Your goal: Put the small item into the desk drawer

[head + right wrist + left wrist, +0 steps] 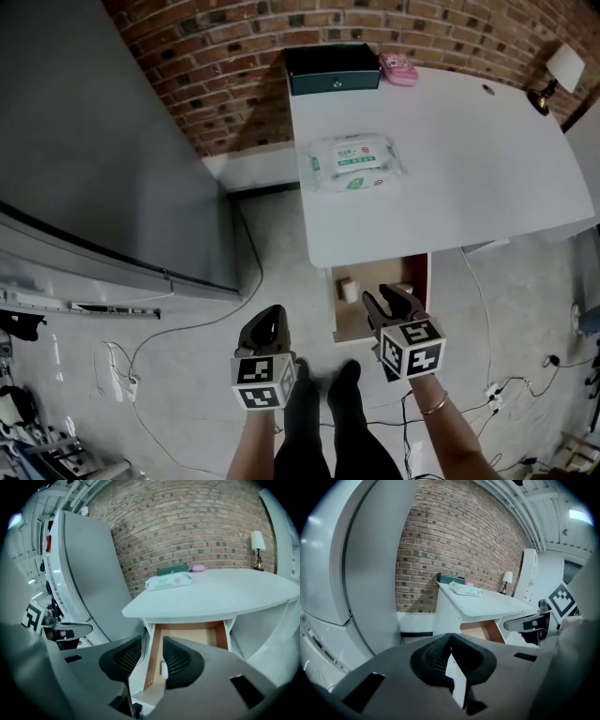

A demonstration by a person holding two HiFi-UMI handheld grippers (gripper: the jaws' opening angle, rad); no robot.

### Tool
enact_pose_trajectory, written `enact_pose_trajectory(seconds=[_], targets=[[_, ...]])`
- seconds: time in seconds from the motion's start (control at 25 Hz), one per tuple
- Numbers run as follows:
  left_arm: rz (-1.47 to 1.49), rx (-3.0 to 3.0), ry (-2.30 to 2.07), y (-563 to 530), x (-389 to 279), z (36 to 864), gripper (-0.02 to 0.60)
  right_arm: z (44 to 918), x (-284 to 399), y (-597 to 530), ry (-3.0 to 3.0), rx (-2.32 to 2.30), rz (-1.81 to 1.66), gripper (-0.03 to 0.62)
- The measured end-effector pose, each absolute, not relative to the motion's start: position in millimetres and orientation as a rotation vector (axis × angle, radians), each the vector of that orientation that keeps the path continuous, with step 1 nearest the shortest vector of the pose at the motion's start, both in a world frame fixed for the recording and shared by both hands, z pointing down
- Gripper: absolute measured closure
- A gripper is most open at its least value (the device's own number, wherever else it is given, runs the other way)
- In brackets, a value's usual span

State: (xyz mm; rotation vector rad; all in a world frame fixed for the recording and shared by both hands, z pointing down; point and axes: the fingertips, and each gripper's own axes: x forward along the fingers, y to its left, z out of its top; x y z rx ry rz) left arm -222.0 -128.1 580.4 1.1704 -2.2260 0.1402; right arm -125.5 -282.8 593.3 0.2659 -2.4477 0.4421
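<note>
Left tongs: together, empty. Right tongs: apart, empty, facing the open drawer. Small pale item: in drawer near its left wall, seemingly upright. Bench: wet-wipes pack, dark box.

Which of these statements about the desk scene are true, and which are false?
1. The drawer is open. True.
2. The pack of wipes lies in the drawer. False: it lies on top of the desk.
3. The right gripper has its jaws apart with nothing between them. True.
4. The left gripper holds something. False: its jaws are together and empty.
5. The pink item sits beside the dark box on the desk. True.
</note>
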Motion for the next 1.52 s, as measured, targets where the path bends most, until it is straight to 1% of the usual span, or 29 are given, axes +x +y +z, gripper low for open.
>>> enact_pose_trajectory(seconds=[0.24,0.44,0.6,0.72,0.92,1.08,1.2,1.52], targets=[[0.142,1.230,-2.231,-133.6,-204.0,540.3,0.560,503.6,-105.6,-285.9,-2.598,0.339,0.408,0.471],[0.145,1.295,-2.238,-140.1,-193.3,505.9,0.560,455.6,-85.5,-277.8,-2.668,0.355,0.396,0.477],[0.162,1.361,-2.242,-147.2,-185.4,481.4,0.560,434.9,-67.2,-270.8,-2.687,0.390,0.410,0.485],[0.172,1.393,-2.243,-151.3,-178.8,465.3,0.560,416.1,-52.2,-269.1,-2.707,0.433,0.439,0.508],[0.187,1.437,-2.257,-157.2,-173.0,436.3,0.560,383.2,-32.5,-265.9,-2.739,0.482,0.446,0.526],[0.201,1.476,-2.265,-161.1,-166.1,419.0,0.560,367.4,-17.7,-263.7,-2.756,0.529,0.434,0.567],[0.210,1.505,-2.267,-163.6,-160.3,407.5,0.560,356.5,-9.0,-262.9,-2.762,0.551,0.426,0.586],[0.206,1.559,-2.278,-162.0,-150.3,381.1,0.560,326.6,4.5,-255.1,-2.812,0.573,0.370,0.586]])
